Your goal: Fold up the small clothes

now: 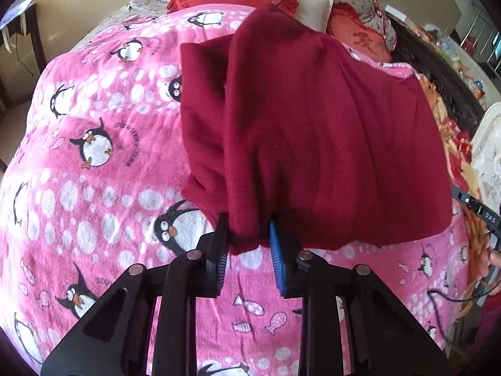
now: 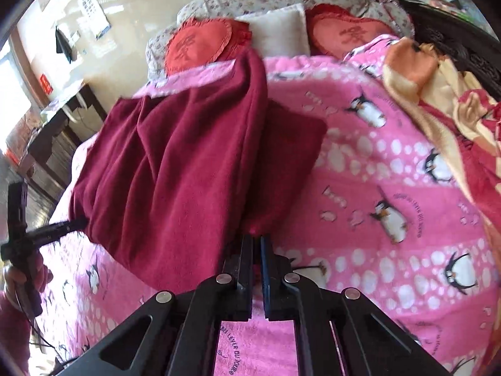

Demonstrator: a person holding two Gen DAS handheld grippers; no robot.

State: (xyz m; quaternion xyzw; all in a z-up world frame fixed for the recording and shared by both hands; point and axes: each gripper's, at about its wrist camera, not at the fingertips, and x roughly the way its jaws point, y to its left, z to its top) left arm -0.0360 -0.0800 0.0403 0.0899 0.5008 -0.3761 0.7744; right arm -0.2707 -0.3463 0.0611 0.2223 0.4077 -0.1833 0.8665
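A: What is hard to make out on the dark red garment (image 1: 313,144)?

B: Its shape. It is bunched in folds, and nothing tells sleeve from hem. In the right wrist view its near edge disappears behind the fingers, and the far end is blurred.

A: What is it lying on?

B: A pink penguin blanket (image 1: 94,188) spread over a bed. Beyond the jaws, at the far end, are two red heart cushions (image 2: 200,45) with a white pillow (image 2: 278,31) between them. An orange patterned cloth (image 2: 438,94) is heaped off to the right of the right jaws.

A: And the grippers?

B: The left gripper (image 1: 249,244) has its blue pads clamped on a hanging corner of the garment, which spreads ahead and to the right. The right gripper (image 2: 256,244) has its jaws pressed together on the garment's near edge, with most of the cloth stretching ahead and to the left.
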